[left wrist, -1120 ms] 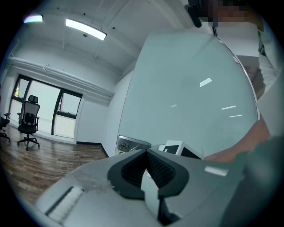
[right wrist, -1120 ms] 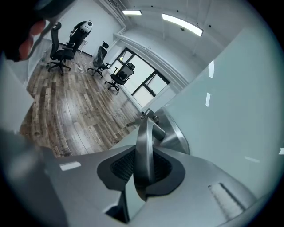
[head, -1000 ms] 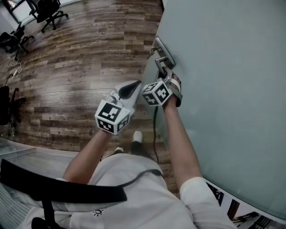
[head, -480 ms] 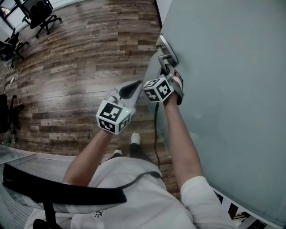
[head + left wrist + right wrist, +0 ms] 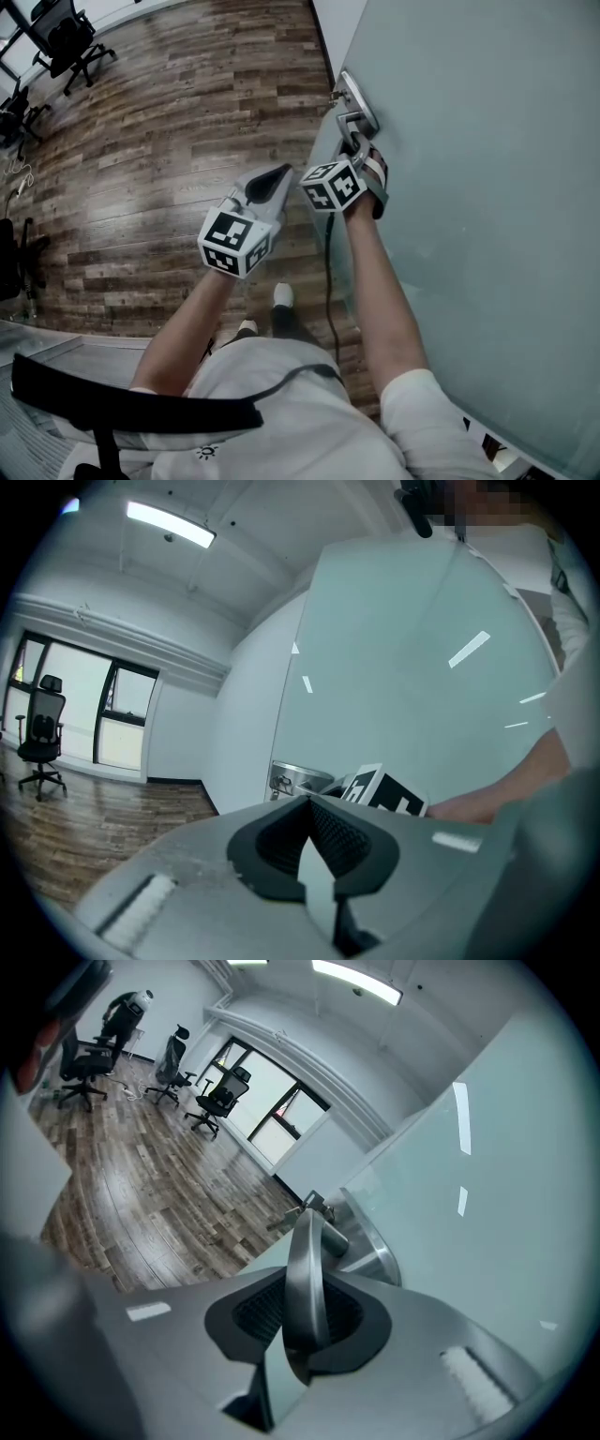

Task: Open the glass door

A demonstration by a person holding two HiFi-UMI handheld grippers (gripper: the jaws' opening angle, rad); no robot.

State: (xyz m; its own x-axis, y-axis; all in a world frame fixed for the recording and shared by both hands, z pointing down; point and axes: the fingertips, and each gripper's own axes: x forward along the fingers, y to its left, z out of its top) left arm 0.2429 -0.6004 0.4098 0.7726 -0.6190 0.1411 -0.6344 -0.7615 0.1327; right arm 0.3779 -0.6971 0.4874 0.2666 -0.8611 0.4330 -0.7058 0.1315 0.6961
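The frosted glass door fills the right of the head view, its edge running down past my right hand. Its metal lever handle sticks out from a steel lock plate. My right gripper is shut on that handle. In the right gripper view the handle passes upright between the pads of the right gripper. My left gripper hovers left of the door edge, shut and holding nothing. In its own view the left gripper points at the door.
Wooden floor spreads to the left. Office chairs stand at the far left, by the windows. Keys hang at the lock plate. A dark cable hangs beside the door edge above the person's feet.
The handle, with my right gripper on it, has shifted up and right in the head view. The chairs have slid toward the upper left. My left gripper keeps about the same spot.
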